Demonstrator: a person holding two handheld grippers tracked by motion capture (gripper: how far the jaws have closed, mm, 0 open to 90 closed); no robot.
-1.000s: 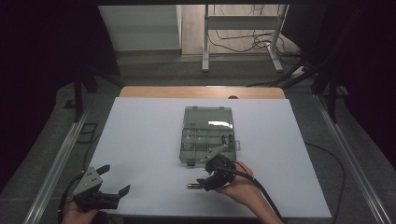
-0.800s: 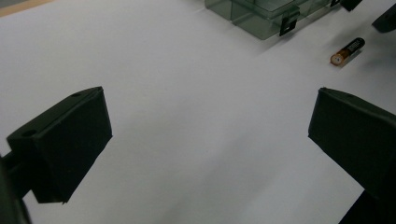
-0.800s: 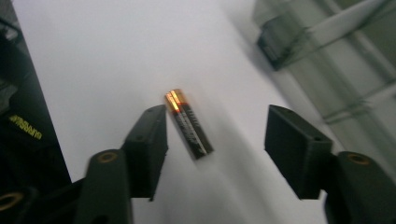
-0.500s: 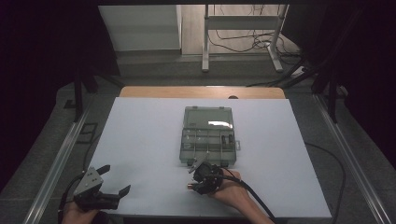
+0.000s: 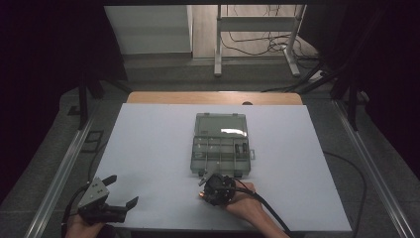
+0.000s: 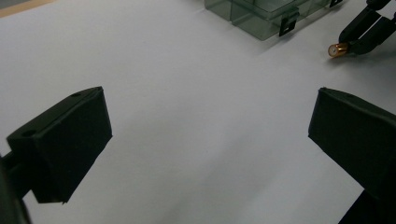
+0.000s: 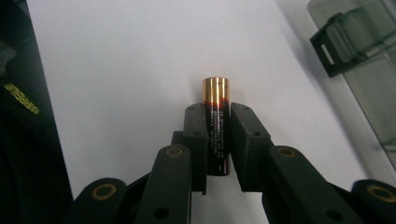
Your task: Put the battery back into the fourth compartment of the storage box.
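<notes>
From above, you have one clear compartment box [image 5: 221, 145] mid-table, your right gripper [image 5: 210, 187] just before its near edge and your left gripper [image 5: 113, 198] at the near left corner. In the left gripper view its two jaws stand wide apart over bare table [image 6: 196, 93]. In the right gripper view, the jaws, having just closed, clamp one battery [image 7: 216, 122] (copper end outward).

Black battery [image 7: 217, 133] with copper-gold end, smoky translucent grey case [image 5: 221, 145], white table [image 5: 148, 148], black tongs [image 7: 217, 140]
</notes>
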